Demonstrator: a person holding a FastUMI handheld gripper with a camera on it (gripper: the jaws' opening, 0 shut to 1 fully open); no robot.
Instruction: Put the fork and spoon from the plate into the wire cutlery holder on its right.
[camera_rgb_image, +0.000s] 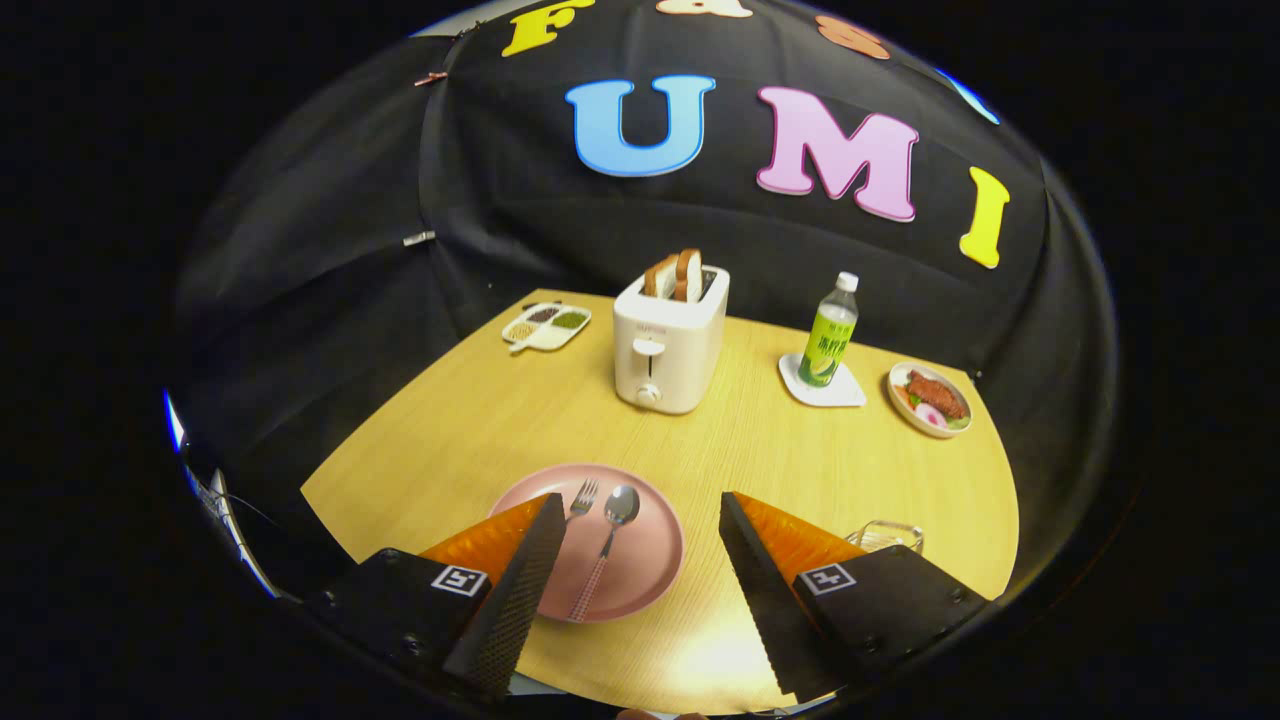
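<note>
Light wood-grain desk (480, 420) in a booth walled with black cloth; far side carries a white toaster (668, 345) with bread slices in its slots, a divided dish (546, 326) to its left, a green bottle (830, 340) on a white coaster (822, 385) to its right, and a small plate of food (930, 400) further right. Claw (640, 510) spread wide, holding nothing, above the near desk edge. Pink plate (640, 580) lies between the fingers, partly behind the left one, with fork (583, 497) and spoon (608, 545) side by side on it; a wire cutlery holder (885, 535) peeks out just behind the right finger.
</note>
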